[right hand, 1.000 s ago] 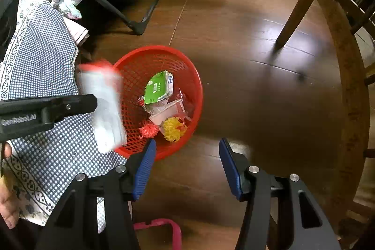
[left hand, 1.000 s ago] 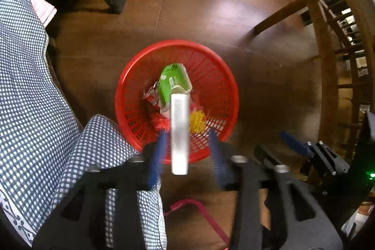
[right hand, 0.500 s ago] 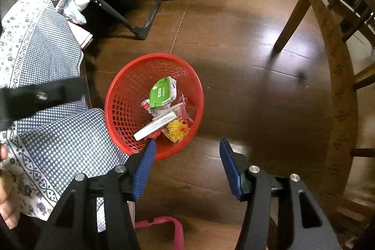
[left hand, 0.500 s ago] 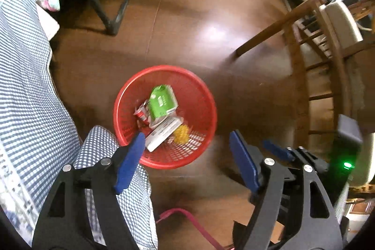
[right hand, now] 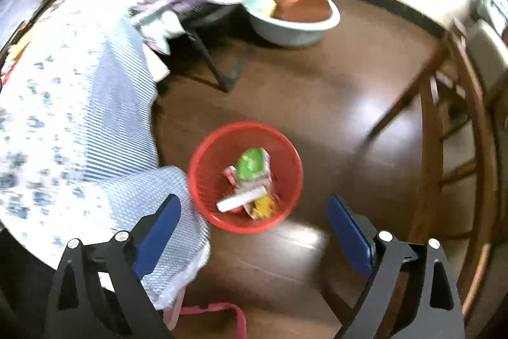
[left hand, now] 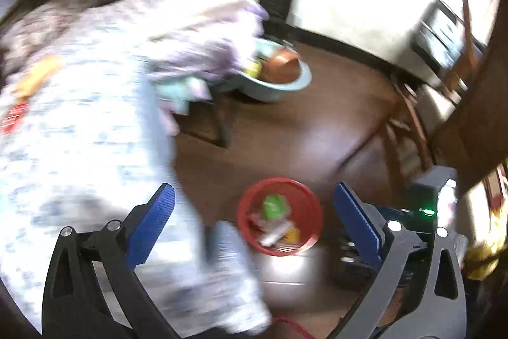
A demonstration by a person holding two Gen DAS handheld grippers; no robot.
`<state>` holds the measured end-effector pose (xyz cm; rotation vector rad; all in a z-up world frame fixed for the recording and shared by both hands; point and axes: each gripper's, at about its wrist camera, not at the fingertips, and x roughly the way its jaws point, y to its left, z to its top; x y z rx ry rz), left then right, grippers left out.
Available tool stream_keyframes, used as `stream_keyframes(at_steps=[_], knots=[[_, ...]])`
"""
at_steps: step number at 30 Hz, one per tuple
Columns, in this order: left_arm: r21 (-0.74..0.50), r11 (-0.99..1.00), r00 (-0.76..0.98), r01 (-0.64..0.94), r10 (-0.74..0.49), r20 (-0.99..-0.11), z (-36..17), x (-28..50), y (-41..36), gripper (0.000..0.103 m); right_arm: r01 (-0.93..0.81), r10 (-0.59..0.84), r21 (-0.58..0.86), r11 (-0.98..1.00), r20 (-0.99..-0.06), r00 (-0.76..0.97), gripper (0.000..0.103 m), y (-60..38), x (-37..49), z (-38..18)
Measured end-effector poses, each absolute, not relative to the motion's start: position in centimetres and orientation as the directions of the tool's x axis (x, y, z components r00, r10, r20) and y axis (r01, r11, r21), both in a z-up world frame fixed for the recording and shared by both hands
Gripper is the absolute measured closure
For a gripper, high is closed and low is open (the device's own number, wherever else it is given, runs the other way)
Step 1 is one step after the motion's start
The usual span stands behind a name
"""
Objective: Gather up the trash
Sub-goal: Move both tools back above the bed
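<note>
Motion blur smears the patterned cloth (left hand: pixel 79 132).

Left tongs (left hand: pixel 252 220): black triangular cut-out arms, silver screw heads, ribbed blue pads. Right tongs (right hand: pixel 254 231) match them: same black frame, same blue pads, silver screws at each knuckle.

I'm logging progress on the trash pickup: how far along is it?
Done: the red basket on the floor holds a green carton, a white stick-shaped piece and wrappers. In hand: nothing; both hand-held grippers, left and right, are open and empty. Left: blur hides any remaining trash.
</note>
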<state>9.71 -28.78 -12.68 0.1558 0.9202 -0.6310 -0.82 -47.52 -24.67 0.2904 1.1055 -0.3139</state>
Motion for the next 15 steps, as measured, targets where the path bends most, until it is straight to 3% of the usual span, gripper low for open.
stream_keyframes(at_steps=[5,10,15], knots=[[-0.091,0.92,0.6,0.381,-0.321,-0.733,-7.8,12.5,-18.5,0.007,0.275,-0.074,0.079,0.958,-0.861,0.504,0.01,-42.3,0.9,-19.2],[0.001,0.987,0.727,0.162,-0.119,-0.676,-4.1,16.1,-7.7,0.007,0.157,-0.036,0.068,0.985,-0.815,0.578,0.007,-36.1,2.6,-14.2],[-0.068,0.998,0.727,0.009,-0.053,-0.684,-4.7,18.6,-0.4,0.007,0.05,0.025,0.073,0.996,-0.774,0.633,0.006,-29.9,4.2,-10.3]])
